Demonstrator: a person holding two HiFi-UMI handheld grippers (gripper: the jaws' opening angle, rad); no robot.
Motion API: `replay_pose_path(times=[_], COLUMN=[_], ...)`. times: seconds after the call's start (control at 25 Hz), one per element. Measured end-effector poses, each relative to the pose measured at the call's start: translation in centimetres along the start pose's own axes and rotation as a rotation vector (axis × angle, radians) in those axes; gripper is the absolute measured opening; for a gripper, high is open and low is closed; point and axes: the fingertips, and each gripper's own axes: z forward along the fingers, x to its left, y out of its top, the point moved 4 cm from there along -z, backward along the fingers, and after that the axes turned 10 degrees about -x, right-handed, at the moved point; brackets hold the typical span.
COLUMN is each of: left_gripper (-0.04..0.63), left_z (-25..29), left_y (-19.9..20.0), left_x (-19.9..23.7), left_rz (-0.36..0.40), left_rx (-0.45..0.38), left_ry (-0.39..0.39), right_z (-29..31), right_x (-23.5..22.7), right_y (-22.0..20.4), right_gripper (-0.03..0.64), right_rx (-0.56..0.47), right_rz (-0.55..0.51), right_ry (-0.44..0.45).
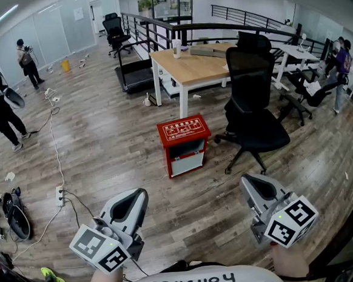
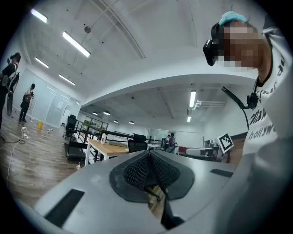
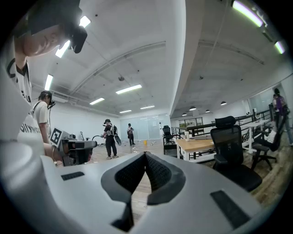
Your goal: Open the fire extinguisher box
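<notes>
A wide grey-brown plank floor (image 1: 104,155) spreads under a long table with a pale wooden top and white legs (image 1: 196,67). Beside the table stands a black mesh-backed office chair on castors (image 1: 254,110). The red metal fire extinguisher box (image 1: 184,144) sits on the floor in front of a table leg, just left of the chair. Its lid is down, with white lettering on top. The front shows a pale grey panel, and what is inside cannot be made out. Well short of the box, the left gripper (image 1: 137,199) and right gripper (image 1: 253,183) point toward it, each with its jaws pressed together on nothing.
</notes>
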Motion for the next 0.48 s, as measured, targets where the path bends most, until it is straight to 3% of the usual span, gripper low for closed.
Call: replay_pose_path(times=[0.48], left_gripper=[0.006], left_z=[0.35], left_y=[-0.09], left_x=[0.43], left_rz=[0.000], left_rx=[0.002], left_ry=[0.013], right_z=[0.57], right_x=[-0.65], right_y=[-0.13], right_gripper=[0.011], right_rx=[0.004], right_rz=[-0.005], right_ry=[0.000])
